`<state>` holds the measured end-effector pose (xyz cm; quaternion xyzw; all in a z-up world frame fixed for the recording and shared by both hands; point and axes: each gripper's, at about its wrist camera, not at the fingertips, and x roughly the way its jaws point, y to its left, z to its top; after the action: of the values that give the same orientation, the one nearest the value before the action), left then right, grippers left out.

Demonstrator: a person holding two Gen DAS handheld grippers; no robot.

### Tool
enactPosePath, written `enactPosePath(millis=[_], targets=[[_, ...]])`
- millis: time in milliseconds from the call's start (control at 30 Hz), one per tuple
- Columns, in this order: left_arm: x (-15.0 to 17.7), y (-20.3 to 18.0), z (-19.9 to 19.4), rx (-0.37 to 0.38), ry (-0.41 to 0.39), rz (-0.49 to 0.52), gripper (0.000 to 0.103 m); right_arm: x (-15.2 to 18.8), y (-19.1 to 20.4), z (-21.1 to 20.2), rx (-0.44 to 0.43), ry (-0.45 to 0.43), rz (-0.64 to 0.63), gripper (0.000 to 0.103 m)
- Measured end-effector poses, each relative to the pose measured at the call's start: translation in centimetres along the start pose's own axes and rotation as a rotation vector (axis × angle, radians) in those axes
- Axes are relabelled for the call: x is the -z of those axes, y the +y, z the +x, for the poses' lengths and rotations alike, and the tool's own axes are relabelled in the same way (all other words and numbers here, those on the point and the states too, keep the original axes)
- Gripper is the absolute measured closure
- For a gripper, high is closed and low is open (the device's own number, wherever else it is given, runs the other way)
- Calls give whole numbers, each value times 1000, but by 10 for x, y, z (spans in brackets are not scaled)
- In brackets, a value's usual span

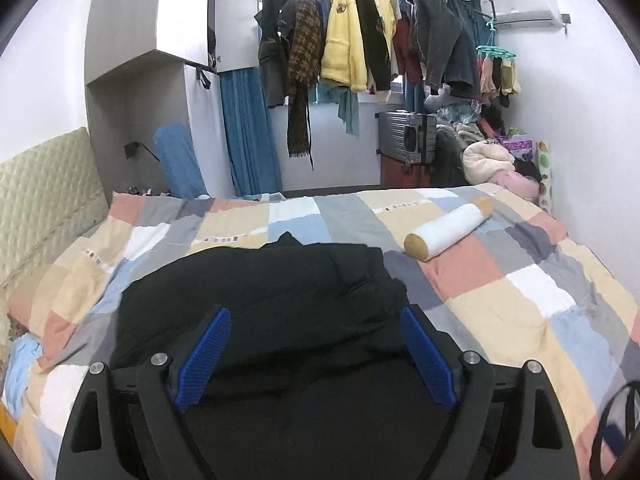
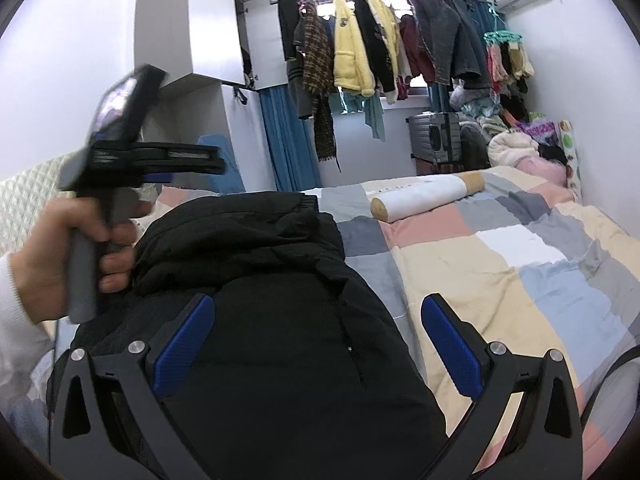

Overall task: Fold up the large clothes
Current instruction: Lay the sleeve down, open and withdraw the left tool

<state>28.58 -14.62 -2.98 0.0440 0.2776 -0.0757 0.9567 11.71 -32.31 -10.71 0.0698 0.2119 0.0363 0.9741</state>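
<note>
Both claws [image 1: 316, 320] [image 2: 320, 312] gape above folded black coat [image 2: 256, 264].

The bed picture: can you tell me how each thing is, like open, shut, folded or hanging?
Black jacket: folded in a bundle, lying on the bed.
Left gripper: open, holding nothing.
Right gripper: open, holding nothing.
Bolster pillow: lying flat on the quilt.
Patchwork quilt: spread out, a bit wrinkled.
Cupboard door: open.
Yellow coat: hanging on the rail.
</note>
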Motion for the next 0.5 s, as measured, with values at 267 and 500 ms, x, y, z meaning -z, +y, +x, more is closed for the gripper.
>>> enactPosePath(millis=[267,500], targets=[[49,43,-61,18,-61,31,16,1,22,-4,-1,2,-64,0],[98,91,-58,32,-57,-34,16,4,35,2,17,38,-100,0]])
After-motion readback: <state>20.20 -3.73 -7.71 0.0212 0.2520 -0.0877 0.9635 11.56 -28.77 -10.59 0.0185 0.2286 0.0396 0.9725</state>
